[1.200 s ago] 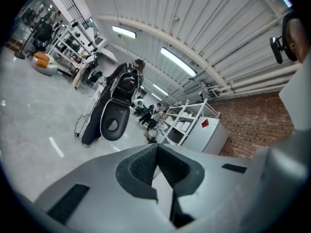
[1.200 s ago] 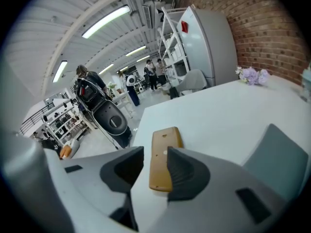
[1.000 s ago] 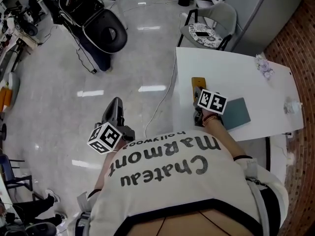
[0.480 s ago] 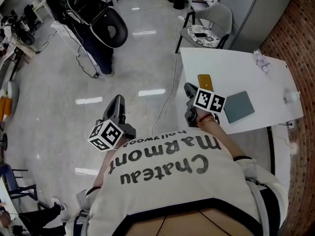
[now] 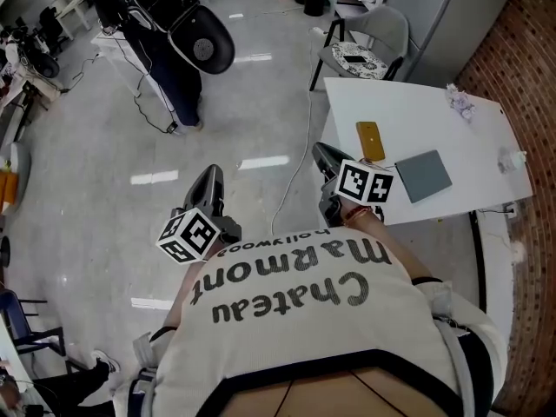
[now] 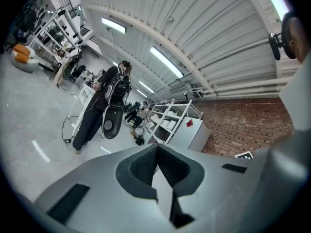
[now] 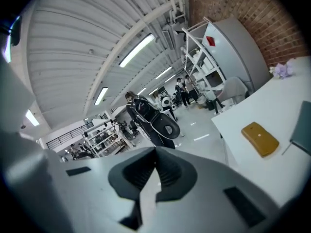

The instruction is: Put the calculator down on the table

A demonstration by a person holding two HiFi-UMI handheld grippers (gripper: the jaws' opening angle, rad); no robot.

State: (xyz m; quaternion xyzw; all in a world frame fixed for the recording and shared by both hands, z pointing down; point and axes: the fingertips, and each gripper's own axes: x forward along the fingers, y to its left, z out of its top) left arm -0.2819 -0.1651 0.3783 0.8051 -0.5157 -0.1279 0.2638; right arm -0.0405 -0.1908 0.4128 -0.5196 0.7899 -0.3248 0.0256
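The calculator [image 5: 370, 140], a flat yellow slab, lies on the white table [image 5: 417, 115] near its left edge, with nothing touching it. In the right gripper view the calculator [image 7: 260, 139] sits to the right on the table [image 7: 272, 110]. My right gripper [image 5: 319, 152] hangs off the table's left edge, left of the calculator, shut and empty. Its jaws [image 7: 155, 150] meet with nothing between them. My left gripper [image 5: 211, 174] is over the floor further left. It points away from the table and is also shut and empty [image 6: 156, 146].
A grey-blue notebook [image 5: 423, 175] lies right of the calculator. A crumpled wrapper [image 5: 460, 102] and a small white item [image 5: 512, 159] sit near the table's far side. A chair [image 5: 360, 59] stands behind the table. A cable [image 5: 291, 181] crosses the floor, and a person [image 5: 165, 24] stands at the back left.
My right gripper has drawn back from the calculator and off the table's left edge, its jaws closing empty. The calculator stays on the table. The left gripper shifted slightly.
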